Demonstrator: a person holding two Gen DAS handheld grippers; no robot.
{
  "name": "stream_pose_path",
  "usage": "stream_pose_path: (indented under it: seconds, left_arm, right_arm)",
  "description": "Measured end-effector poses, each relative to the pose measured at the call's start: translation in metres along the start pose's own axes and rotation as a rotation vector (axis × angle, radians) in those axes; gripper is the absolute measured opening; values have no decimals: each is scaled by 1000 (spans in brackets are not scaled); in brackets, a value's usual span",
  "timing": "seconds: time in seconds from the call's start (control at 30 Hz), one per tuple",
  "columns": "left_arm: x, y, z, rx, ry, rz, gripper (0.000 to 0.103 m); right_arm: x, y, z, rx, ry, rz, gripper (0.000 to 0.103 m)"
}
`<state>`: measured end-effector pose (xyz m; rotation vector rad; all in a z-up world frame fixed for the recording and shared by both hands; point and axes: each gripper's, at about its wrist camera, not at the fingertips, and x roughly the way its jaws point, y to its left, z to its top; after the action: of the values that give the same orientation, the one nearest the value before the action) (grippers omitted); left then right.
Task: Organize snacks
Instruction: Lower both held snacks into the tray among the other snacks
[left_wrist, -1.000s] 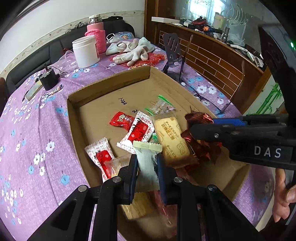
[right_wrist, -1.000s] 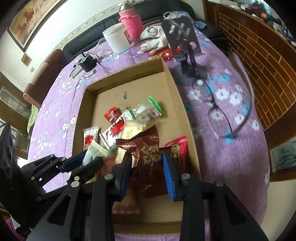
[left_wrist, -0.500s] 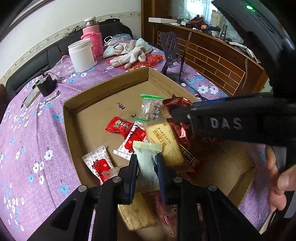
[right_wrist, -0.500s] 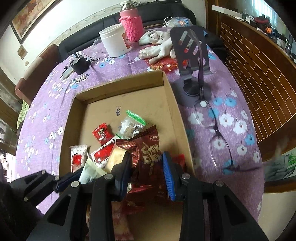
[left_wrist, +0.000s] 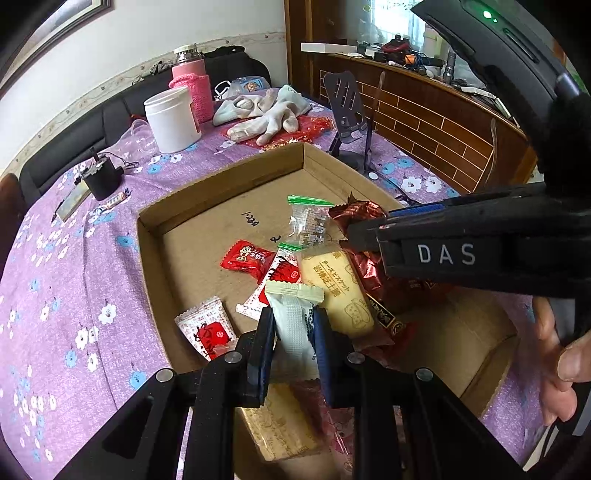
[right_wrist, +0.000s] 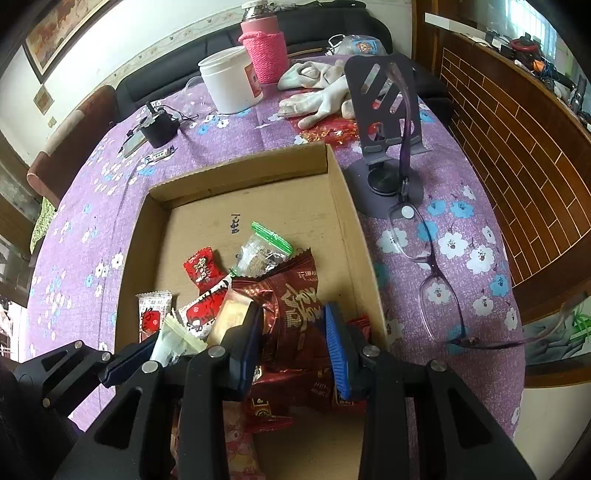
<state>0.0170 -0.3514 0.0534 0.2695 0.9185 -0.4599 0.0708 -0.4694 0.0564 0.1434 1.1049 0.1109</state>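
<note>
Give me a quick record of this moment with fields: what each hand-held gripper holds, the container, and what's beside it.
left hand-held gripper: shut on pale green snack packet
right hand-held gripper: shut on dark red snack bag
container: cardboard box, loose snacks inside
in box: small red packet, clear green-topped bag
beside box: eyeglasses, phone stand

Pink wrapper (right_wrist: 236, 454) cut off at lower edge behind right tongs (right_wrist: 295, 339); dark red packet (left_wrist: 365, 254) partly hidden, its small print unreadable
</note>
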Motion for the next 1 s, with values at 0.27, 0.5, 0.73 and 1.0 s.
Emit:
stream_pose_path:
  seconds: [0.27,0.5,0.73,1.0]
  left_arm:
    - [-2,-6,-2,37,-27,38,21]
    - [-6,-16,-3,83,-52,56,21]
    - [-8,-17,-5,99,-57,58,21]
    - [-13,-21,-7,115,-64,51,21]
  right_arm:
    - [-4,3,-5,-11,-1,-11,33]
    - [-6,-1,-12,7,7,-9,33]
    - [-11,-3,-19,22,7,-14,33]
    - [-17,-4,-24,38,4,-21,33]
